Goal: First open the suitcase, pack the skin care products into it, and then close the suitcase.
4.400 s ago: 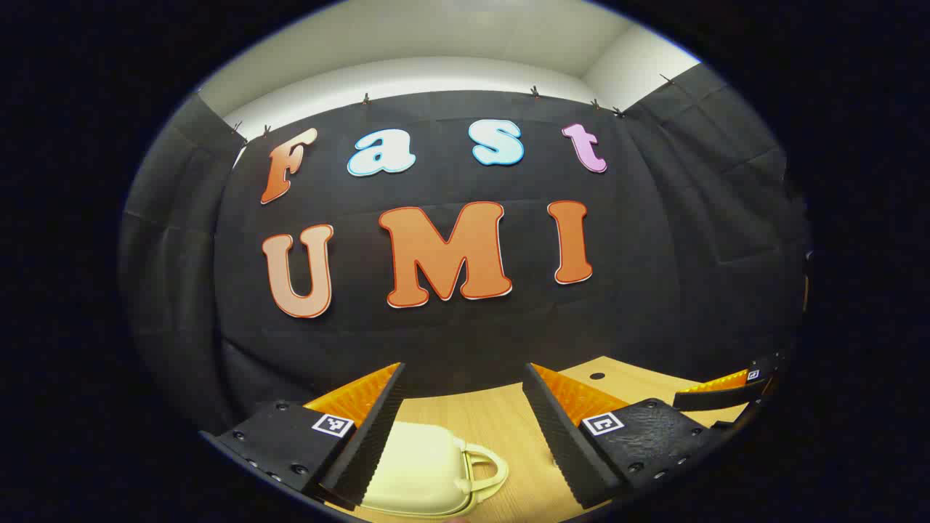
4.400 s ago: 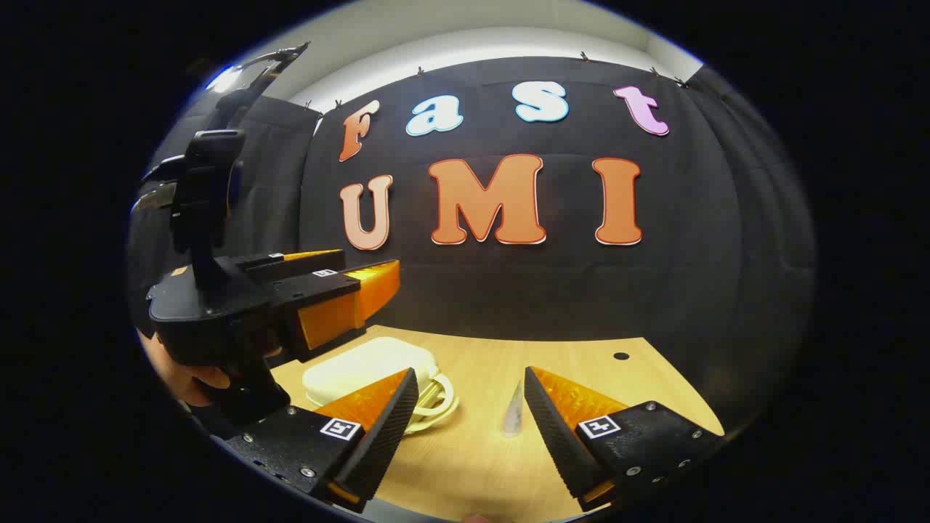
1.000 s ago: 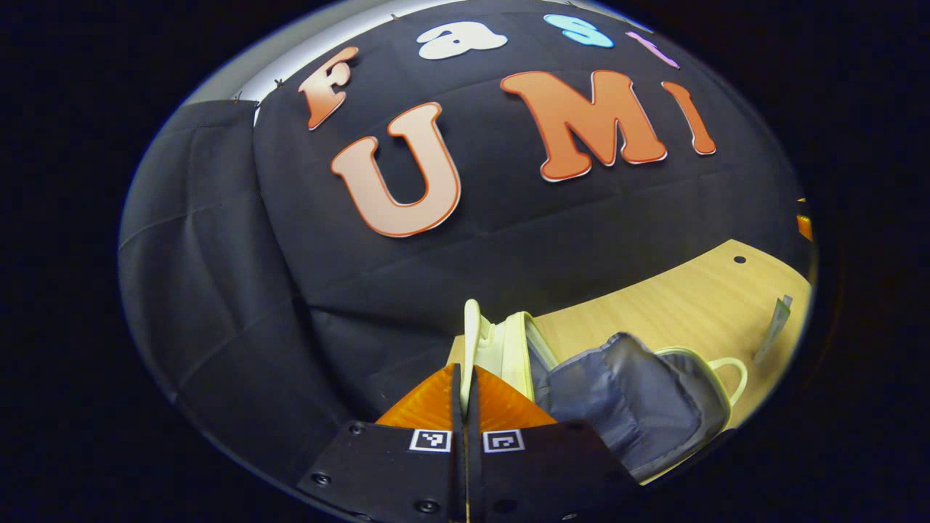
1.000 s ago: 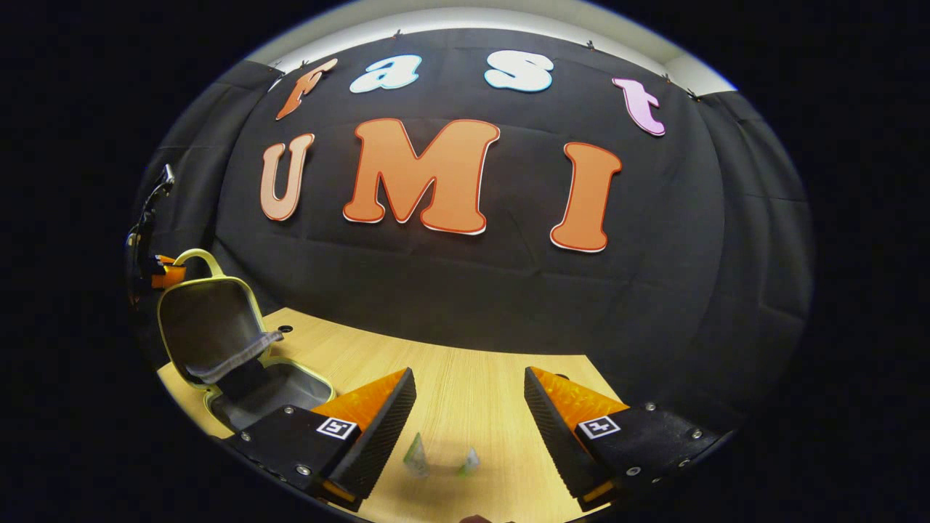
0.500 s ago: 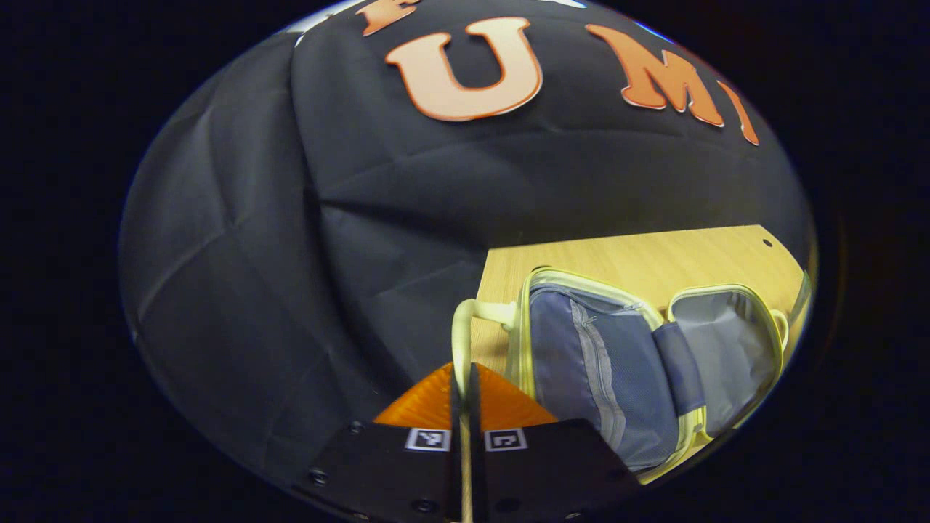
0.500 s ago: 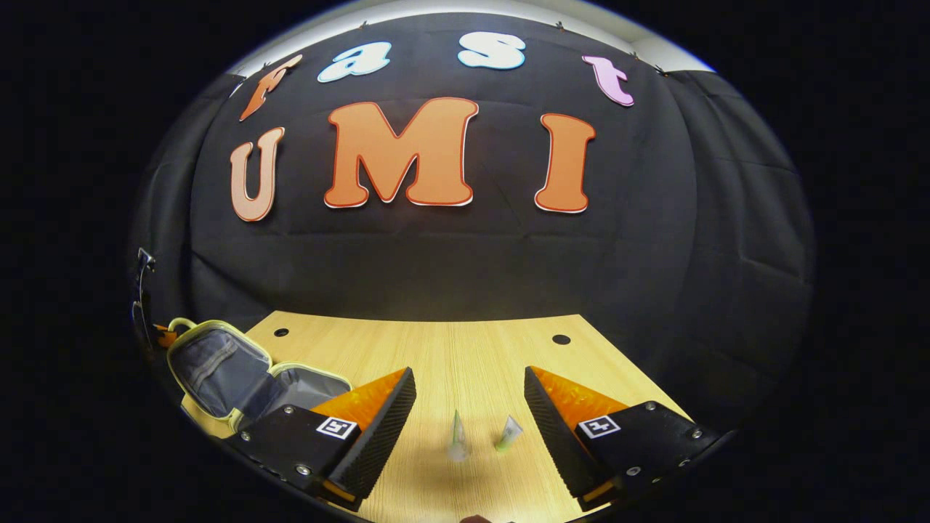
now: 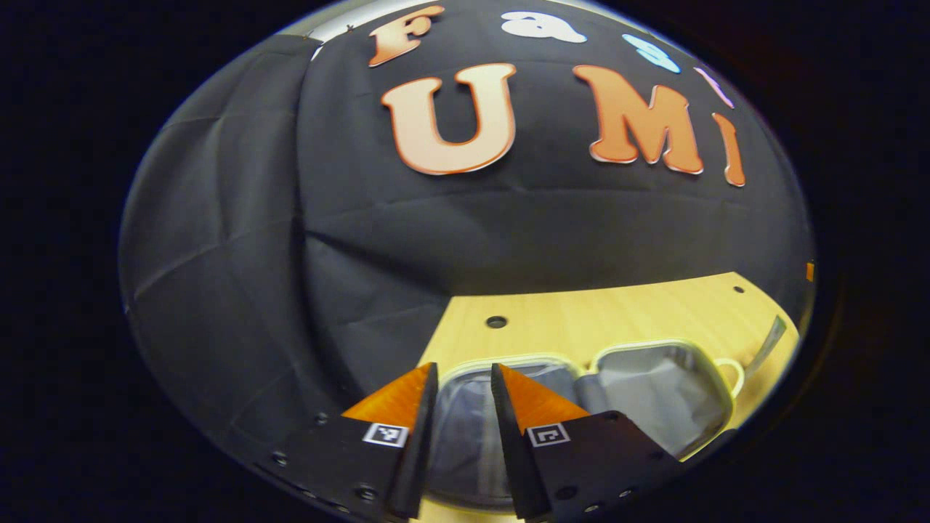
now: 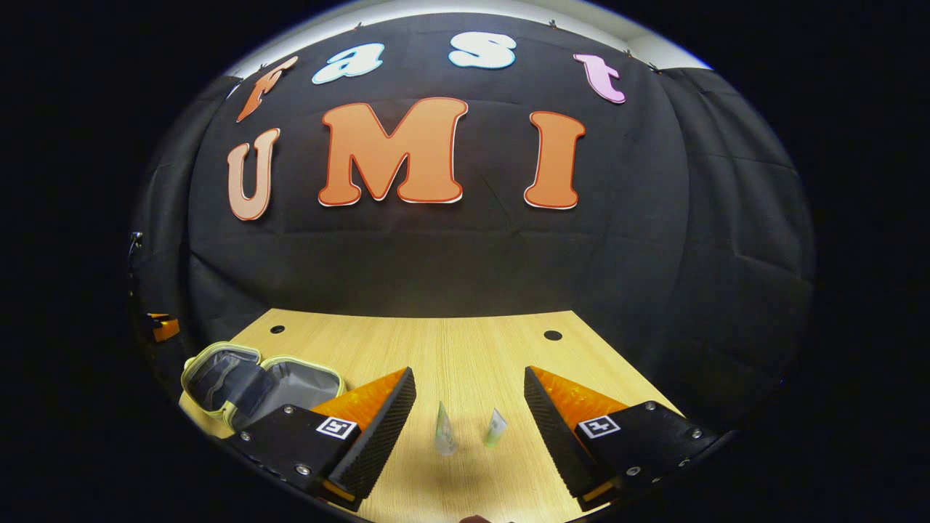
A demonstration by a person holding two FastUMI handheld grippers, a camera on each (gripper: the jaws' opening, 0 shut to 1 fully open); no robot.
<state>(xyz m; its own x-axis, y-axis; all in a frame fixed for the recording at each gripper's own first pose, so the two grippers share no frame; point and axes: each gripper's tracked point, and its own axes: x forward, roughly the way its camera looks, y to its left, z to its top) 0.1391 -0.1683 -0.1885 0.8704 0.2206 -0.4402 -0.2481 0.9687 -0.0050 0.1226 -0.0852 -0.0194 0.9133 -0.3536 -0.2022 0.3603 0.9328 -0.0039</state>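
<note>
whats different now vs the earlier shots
The pale yellow suitcase, shut at first, was swung open by its lid handle and now lies flat on the wooden table. The left gripper, clamped on that handle half a second ago, has let go. The right gripper stays open above two small skincare tubes.

A pale, wood-grain worktop (image 8: 465, 356) with a straight-running grain spans the lower part of both views. Two small round dark holes sit in it near its far edge: one toward the far left corner (image 8: 277, 329), the other toward the far right corner (image 8: 552, 335). In the left gripper view the same holes (image 7: 496, 322) show near that far edge. Behind the far edge hangs the booth's black cloth wall (image 8: 465, 254), creased in broad folds, with a strip of pale wall (image 8: 465, 11) above it
</note>
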